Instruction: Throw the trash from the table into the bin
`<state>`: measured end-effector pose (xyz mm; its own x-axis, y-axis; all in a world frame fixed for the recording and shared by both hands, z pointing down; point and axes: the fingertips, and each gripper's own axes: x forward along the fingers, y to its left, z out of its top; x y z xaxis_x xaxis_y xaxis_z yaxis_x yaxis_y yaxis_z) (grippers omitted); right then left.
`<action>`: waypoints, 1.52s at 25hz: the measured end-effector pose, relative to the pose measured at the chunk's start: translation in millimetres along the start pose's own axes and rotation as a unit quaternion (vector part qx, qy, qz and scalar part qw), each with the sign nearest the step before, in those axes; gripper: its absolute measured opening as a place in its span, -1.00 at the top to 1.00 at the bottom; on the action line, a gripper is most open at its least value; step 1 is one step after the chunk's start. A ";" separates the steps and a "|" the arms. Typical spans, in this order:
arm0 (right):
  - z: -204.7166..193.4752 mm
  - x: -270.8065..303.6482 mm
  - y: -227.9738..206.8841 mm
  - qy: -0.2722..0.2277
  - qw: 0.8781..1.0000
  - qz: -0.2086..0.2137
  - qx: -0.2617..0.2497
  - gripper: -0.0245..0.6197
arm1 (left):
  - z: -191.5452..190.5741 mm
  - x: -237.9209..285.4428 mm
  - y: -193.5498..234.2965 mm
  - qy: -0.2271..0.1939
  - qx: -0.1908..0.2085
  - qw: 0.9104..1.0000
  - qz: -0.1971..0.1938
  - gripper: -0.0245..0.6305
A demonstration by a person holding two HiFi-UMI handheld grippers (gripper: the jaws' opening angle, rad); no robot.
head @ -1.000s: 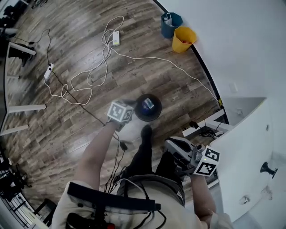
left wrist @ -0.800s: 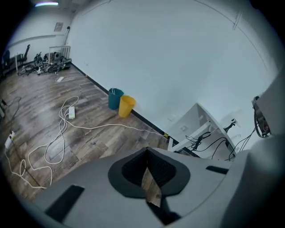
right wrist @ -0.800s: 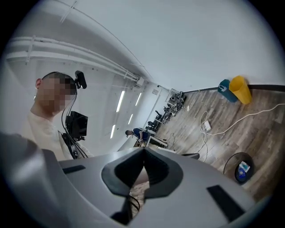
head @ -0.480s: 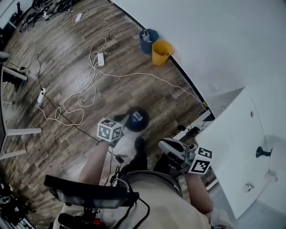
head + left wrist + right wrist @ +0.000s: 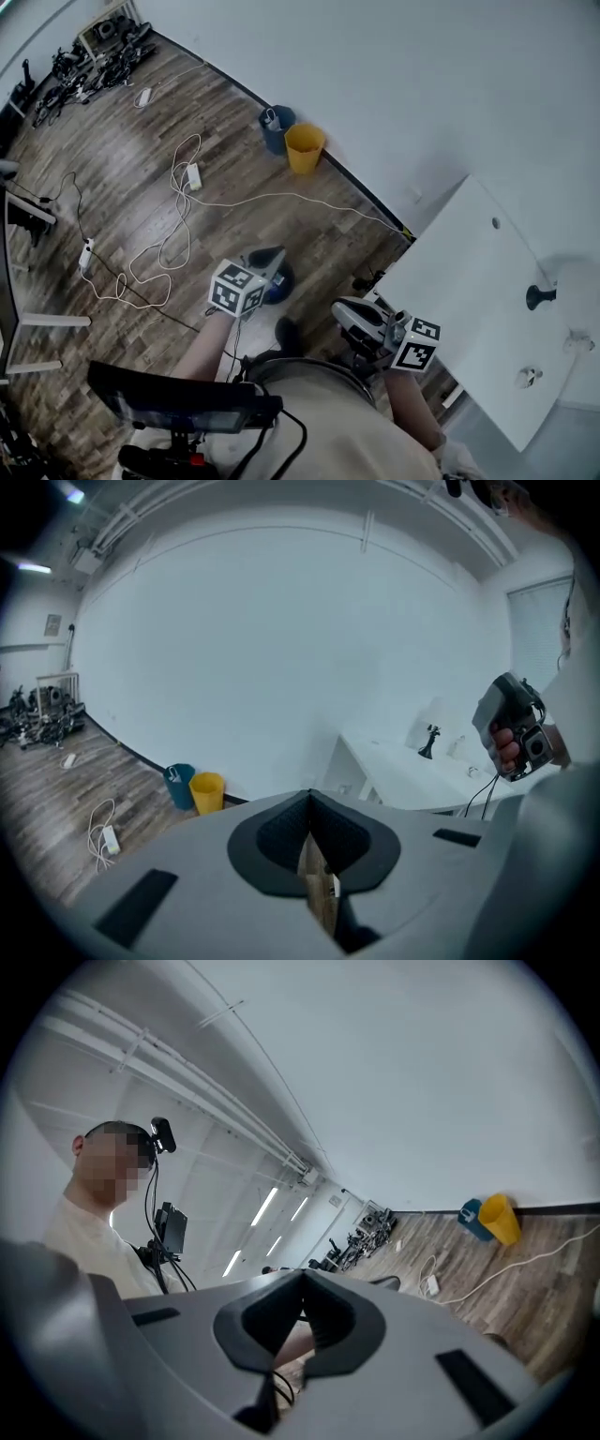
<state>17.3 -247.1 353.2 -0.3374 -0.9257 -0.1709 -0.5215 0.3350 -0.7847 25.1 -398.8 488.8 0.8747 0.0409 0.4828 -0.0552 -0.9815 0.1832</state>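
Note:
In the head view my left gripper (image 5: 276, 253) is held up over the wooden floor, and its own view shows the jaws shut with nothing between them (image 5: 309, 797). Behind it, mostly hidden, is the black round bin (image 5: 281, 281) on the floor. My right gripper (image 5: 338, 309) hangs near the person's body beside the white table (image 5: 469, 272). Its own view shows the jaws (image 5: 302, 1277) shut and empty. The left gripper view also catches the right gripper (image 5: 511, 728) in a hand.
A yellow bin (image 5: 303, 148) and a blue bin (image 5: 275, 127) stand against the white wall. White cables and a power strip (image 5: 194, 176) trail over the floor. A small dark object (image 5: 536, 297) stands on the table. A desk leg (image 5: 37, 321) is at the left.
Both grippers have risen, the left one more. The left gripper came up from beside the black bin and now covers most of it. The head view has swung toward the wall and table.

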 end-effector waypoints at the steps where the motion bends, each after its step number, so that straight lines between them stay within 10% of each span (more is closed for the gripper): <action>1: 6.4 -13.7 3.6 -0.009 1.000 -0.003 -0.006 0.90 | 9.2 3.4 -15.0 -0.005 0.010 1.000 -0.004 0.89; 20: 8.8 -238.1 65.3 -0.103 0.994 -0.021 -0.009 0.90 | 69.3 4.7 -260.4 -0.063 0.109 0.991 -0.039 0.89; 38: -26.1 -247.4 89.2 -0.090 0.994 -0.038 -0.041 0.90 | 70.1 -54.8 -310.2 -0.076 0.172 0.981 -0.055 0.89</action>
<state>33.8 16.4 341.1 -0.1539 -0.9627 -0.2227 -0.6042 0.2700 -0.7497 28.0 -109.7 345.5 0.9294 0.1482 0.3381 0.1867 -0.9788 -0.0843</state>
